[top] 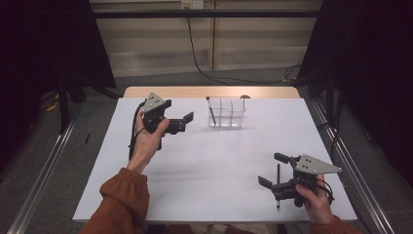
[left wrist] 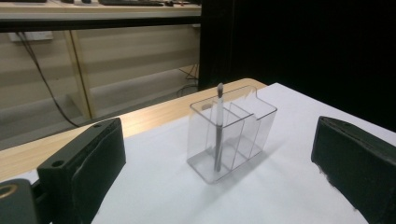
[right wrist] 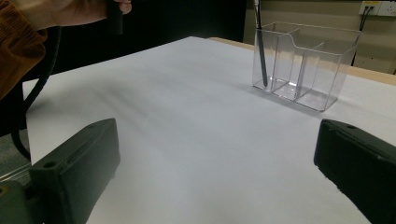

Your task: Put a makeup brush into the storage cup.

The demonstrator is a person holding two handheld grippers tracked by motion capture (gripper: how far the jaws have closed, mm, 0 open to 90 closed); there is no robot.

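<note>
Clear organizer (top: 227, 113) stands at the table's (top: 204, 161) far edge; one pen (top: 211, 110) stands upright in its left end compartment. Left gripper (top: 187, 122), just left of the organizer, jaws spread, empty. Right gripper (top: 272, 169), well nearer the person, jaws spread around what appears to be a second pen (top: 278, 187) lying flat.

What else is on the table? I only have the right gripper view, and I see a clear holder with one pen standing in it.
Observer: The high view shows a second pen lying flat on the table, just beneath the right gripper.
Operator: Is it gripped?
Observer: No, the jaws are wide open above it.
Operator: And the left gripper?
Observer: The left gripper is open too and holds nothing. It points at the holder from the table's left side.
</note>
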